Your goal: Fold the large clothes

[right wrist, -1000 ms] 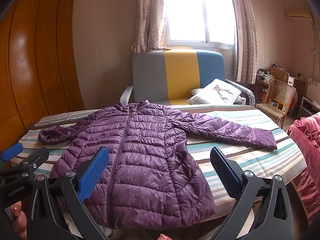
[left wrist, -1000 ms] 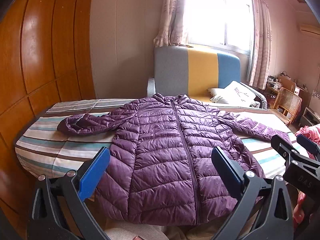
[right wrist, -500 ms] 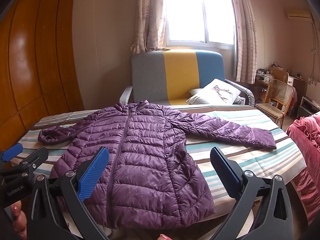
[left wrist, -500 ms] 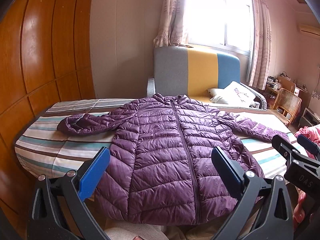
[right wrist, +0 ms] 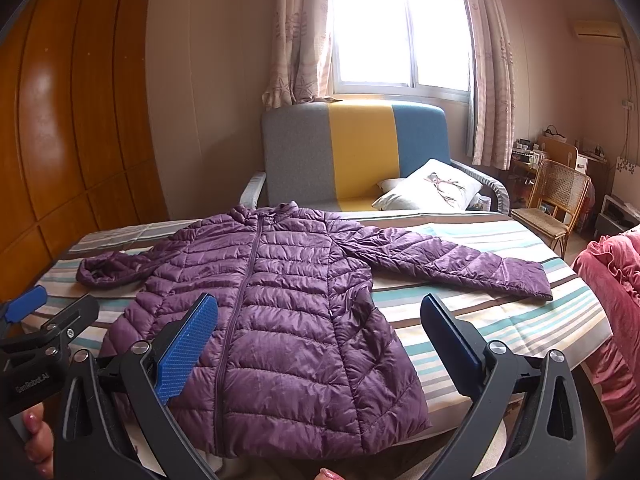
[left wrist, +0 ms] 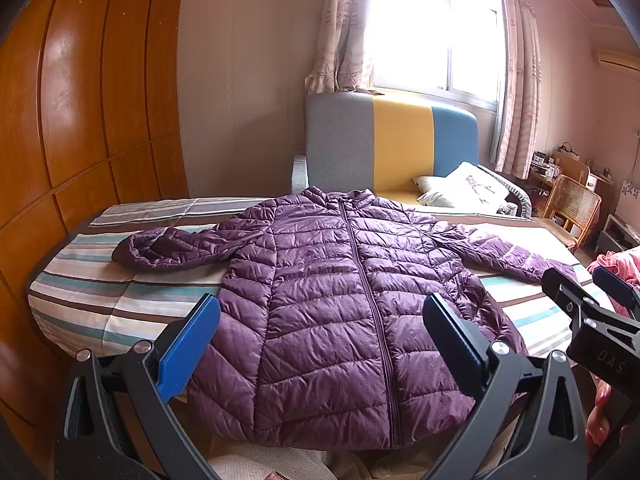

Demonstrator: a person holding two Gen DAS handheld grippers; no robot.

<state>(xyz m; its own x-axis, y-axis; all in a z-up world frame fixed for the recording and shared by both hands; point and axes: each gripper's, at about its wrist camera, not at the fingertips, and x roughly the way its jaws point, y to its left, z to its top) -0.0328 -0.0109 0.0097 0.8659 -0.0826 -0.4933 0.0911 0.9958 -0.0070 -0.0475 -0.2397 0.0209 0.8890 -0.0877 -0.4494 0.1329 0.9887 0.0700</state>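
**Inspector A:** At the time of inspection, the purple quilted down jacket point(left wrist: 340, 300) lay front-up and zipped on the striped bed cover point(left wrist: 100, 300), collar toward the tricolour sofa point(left wrist: 400, 140), hem at the near edge. Both sleeves were spread out to the sides.

**Inspector B:** And the tools?

**Inspector A:** The left gripper point(left wrist: 320, 344) hung above the hem with its fingers wide apart and nothing between them. The right gripper point(right wrist: 320, 344) was in the same condition: fingers wide, holding nothing, clear of the fabric.

**Inspector B:** Any change against the views of the preceding second?

**Inspector A:** None worth recording. Jacket, sleeves and both grippers matched the earlier views almost exactly. No contact had been made.

**Inspector B:** Meaning for the task?

**Inspector A:** In my judgement, folding had not begun; the garment was laid out and ready. The likely first move was to take a sleeve and bring it across the body. The slippery padded shell could slide or spring back if pinched too lightly.
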